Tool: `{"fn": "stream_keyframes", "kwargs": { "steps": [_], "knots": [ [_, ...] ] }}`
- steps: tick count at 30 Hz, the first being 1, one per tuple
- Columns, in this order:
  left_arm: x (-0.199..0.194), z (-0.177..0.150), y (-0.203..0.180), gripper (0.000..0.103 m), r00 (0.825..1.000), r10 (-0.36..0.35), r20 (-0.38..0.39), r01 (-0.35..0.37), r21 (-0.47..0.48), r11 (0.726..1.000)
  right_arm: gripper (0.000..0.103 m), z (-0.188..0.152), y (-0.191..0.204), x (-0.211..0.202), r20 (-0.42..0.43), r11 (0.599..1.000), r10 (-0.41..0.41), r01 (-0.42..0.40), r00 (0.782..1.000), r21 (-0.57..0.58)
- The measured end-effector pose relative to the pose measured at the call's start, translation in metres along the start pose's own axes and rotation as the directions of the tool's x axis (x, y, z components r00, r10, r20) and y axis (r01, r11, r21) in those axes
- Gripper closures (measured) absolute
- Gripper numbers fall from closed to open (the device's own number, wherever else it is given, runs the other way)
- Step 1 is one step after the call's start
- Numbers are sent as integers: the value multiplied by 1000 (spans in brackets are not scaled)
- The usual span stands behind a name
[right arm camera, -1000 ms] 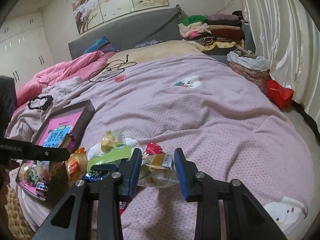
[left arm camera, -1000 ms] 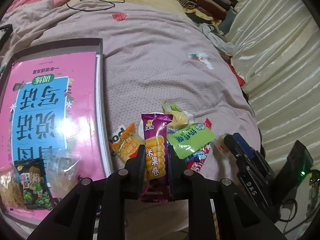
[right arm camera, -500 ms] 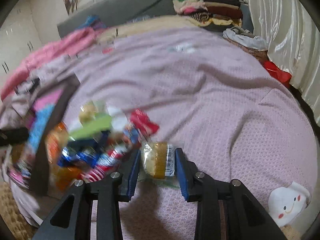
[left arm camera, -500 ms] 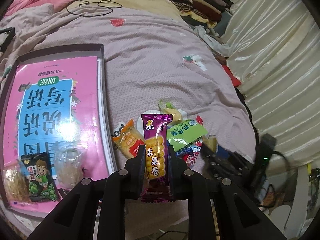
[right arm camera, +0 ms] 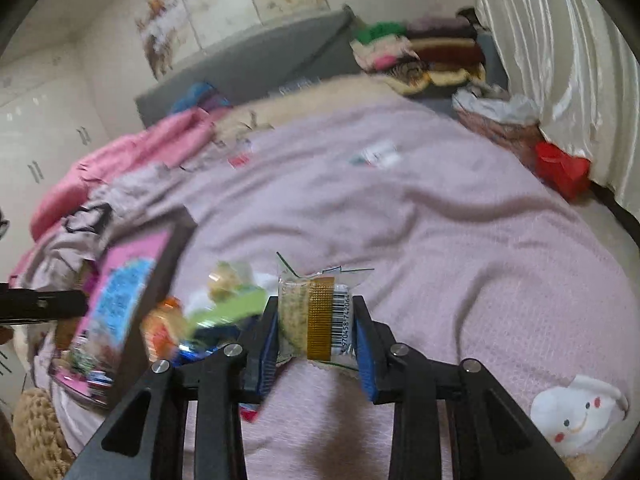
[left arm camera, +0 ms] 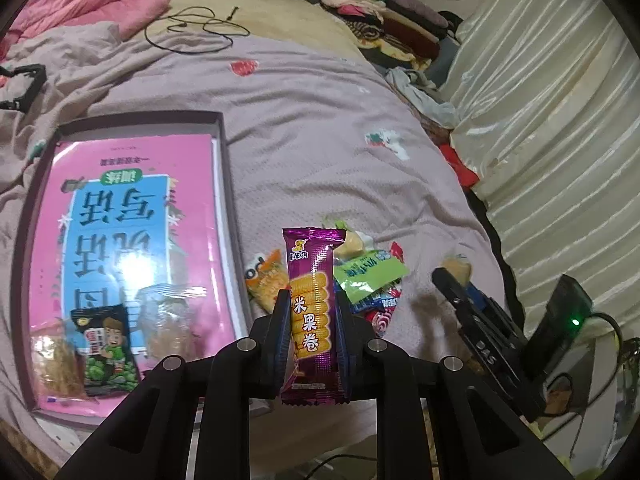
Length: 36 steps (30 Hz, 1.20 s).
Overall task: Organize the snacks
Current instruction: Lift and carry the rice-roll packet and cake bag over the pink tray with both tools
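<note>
Left tongs (left arm camera: 313,320) clamp an upright purple snack bar (left arm camera: 311,312) above the bed (left arm camera: 320,128). Right tongs (right arm camera: 316,322) grip a clear-wrapped cake (right arm camera: 316,316). The box (left arm camera: 224,184) contains a pink book (left arm camera: 132,232) and three snack packets (left arm camera: 106,350).

Both cameras ride on hand-held grippers, looking forward along black fingers that fill each lower edge. The left wrist view tilts steeply down, close over the tray (left arm camera: 224,168) and the snack pile (left arm camera: 360,276) on the pink bedspread (left arm camera: 320,120). The right wrist view sits lower and flatter, facing across the bed toward the headboard (right arm camera: 256,68). Both share the tray (right arm camera: 160,280), the pile (right arm camera: 224,304), the folded clothes (right arm camera: 424,52) and the curtain (right arm camera: 560,60).
</note>
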<state>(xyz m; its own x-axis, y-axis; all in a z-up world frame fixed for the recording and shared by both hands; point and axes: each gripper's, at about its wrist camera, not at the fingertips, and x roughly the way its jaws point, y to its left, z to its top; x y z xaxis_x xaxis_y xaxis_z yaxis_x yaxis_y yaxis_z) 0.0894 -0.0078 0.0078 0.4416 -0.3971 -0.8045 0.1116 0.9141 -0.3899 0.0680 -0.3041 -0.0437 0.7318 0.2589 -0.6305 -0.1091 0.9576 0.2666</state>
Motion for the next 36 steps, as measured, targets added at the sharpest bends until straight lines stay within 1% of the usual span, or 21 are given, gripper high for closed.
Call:
{"fn": "stream_keyframes", "kwargs": {
  "steps": [5,11,17,26,30,36],
  "knots": [
    [-10,1,7,83,1000,11,19,-11,-10,1000,69,5,18,-18,78,997,68,-65,995,-50],
    [-20,1,12,83,999,22,39,-22,-10,1000,69,9,39,-27,98,990,105,-95,990,-104],
    [-31,1,23,83,997,36,62,-34,-25,999,69,3,70,-32,69,975,176,-164,982,-152],
    [-57,-3,45,83,992,58,112,-52,-61,997,69,-11,117,-45,46,936,269,-250,962,-247],
    [-71,-7,59,83,988,78,133,-68,-82,994,69,-15,128,-47,36,925,285,-266,958,-271],
    [-90,-15,80,83,981,115,158,-97,-117,988,69,-15,132,-48,37,921,291,-269,956,-281]
  ]
}}
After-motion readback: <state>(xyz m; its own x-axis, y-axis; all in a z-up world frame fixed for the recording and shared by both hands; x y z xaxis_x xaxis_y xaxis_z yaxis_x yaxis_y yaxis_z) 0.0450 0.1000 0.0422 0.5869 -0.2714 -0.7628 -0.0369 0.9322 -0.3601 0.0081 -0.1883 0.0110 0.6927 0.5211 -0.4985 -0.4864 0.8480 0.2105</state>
